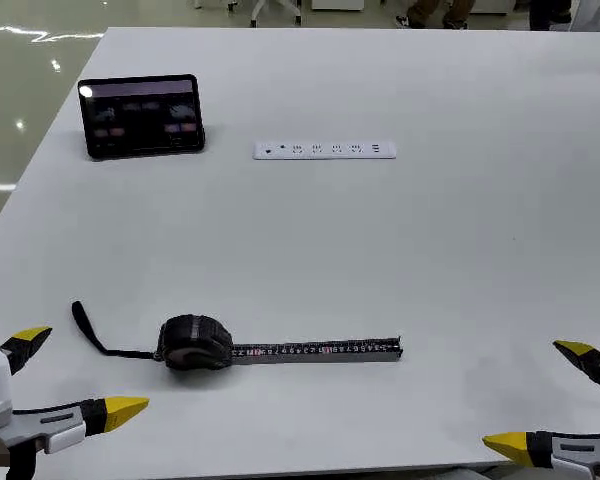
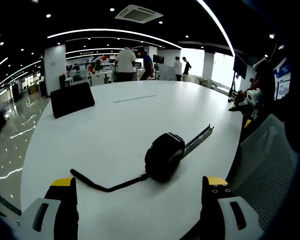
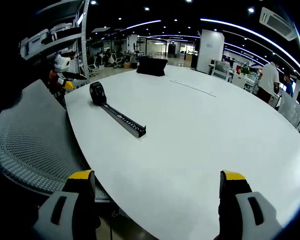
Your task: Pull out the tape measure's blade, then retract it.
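A black tape measure lies on the white table near its front edge, its blade drawn out to the right and a black wrist strap trailing to the left. My left gripper stands open at the lower left, apart from the case, yellow-tipped fingers spread. The left gripper view has the tape measure just ahead of the open left gripper. My right gripper is open at the lower right, well clear of the blade's end. In the right gripper view the blade lies far ahead of the right gripper.
A dark tablet stands propped at the back left of the table. A white power strip lies flat behind the middle. A grey mesh chair back sits at the table's near edge. People stand far off.
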The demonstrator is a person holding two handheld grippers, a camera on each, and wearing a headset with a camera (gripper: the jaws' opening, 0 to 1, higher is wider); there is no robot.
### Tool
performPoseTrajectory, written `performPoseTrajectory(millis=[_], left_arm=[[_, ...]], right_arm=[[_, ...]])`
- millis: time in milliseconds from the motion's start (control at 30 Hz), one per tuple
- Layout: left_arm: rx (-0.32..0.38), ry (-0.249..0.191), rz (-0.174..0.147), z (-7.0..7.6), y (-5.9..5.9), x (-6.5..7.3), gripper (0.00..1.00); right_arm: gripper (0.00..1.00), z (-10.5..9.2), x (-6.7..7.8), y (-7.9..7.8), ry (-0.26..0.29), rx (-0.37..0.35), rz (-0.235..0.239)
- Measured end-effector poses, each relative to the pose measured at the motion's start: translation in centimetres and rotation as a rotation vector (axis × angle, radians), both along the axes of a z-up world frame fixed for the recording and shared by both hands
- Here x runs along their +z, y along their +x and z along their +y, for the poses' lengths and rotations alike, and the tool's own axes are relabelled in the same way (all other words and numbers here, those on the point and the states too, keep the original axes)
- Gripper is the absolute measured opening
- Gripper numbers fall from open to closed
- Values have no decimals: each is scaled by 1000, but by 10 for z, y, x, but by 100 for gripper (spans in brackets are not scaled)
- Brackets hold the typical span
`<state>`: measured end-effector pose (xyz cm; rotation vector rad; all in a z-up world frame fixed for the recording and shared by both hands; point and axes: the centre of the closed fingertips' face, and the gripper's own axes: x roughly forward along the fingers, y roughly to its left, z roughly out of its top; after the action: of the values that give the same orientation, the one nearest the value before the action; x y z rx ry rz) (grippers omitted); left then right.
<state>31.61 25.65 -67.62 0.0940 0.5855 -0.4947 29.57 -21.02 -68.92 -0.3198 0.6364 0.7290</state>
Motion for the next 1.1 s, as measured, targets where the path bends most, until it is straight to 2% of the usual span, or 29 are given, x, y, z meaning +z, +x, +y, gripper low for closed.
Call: performPoseTrajectory(millis=[100, 133, 233, 267, 300, 333, 400, 433, 467, 500, 600, 633, 667, 700, 733, 800, 833, 900, 967, 1033, 1100], left_arm=[[1, -12, 18, -10, 2, 2, 100], [-6, -11, 25, -18, 4, 2, 100], [-12, 7, 89, -33, 7, -5, 100], [-11, 8, 102, -41, 10, -6, 100], [-12, 0, 100, -48, 14, -5, 100], [-10, -4, 121, -57, 18, -8, 100], [-13, 1, 123, -71, 26, -11, 100], [-15, 16, 174, -75, 24, -17, 100], [-19, 19, 193, -80, 25, -19, 100], [-18, 17, 170, -87, 32, -17, 100], [29, 21, 155, -93, 42, -21, 99], [78, 8, 159, -92, 45, -22, 99], [170, -53, 184, -92, 50, -24, 99], [220, -95, 201, -92, 52, -26, 99], [271, -126, 202, -91, 55, -27, 100], [296, -87, 170, -87, 59, -31, 99], [297, -28, 137, -83, 60, -34, 98], [292, 35, 99, -82, 58, -37, 93], [322, 32, 97, -80, 55, -41, 89], [350, -1, 110, -77, 54, -43, 85], [357, -13, 119, -73, 53, -45, 77]], right_arm=[[100, 7, -2, 2, -22, 39, 6], [100, 10, -5, 2, -42, 75, 16], [100, 13, -9, 9, -64, 115, 26], [100, 17, -11, 11, -66, 135, 39], [100, 19, -13, 13, -72, 144, 42], [100, 20, -18, 17, -85, 168, 49], [100, 27, -22, 22, -87, 190, 62], [100, 30, -23, 24, -85, 197, 63], [100, 33, -24, 25, -87, 205, 66], [100, 38, -25, 28, -91, 221, 68], [99, 49, -28, 32, -94, 260, 73], [99, 52, -29, 34, -97, 273, 74], [98, 57, -31, 35, -101, 291, 78], [98, 59, -33, 37, -106, 302, 79], [97, 63, -35, 37, -115, 326, 88], [95, 71, -33, 38, -113, 351, 93], [94, 77, -31, 41, -113, 367, 82], [91, 84, -30, 45, -121, 398, 79], [88, 89, -30, 49, -123, 415, 76], [85, 96, -31, 52, -125, 441, 83], [80, 104, -34, 56, -128, 469, 90]])
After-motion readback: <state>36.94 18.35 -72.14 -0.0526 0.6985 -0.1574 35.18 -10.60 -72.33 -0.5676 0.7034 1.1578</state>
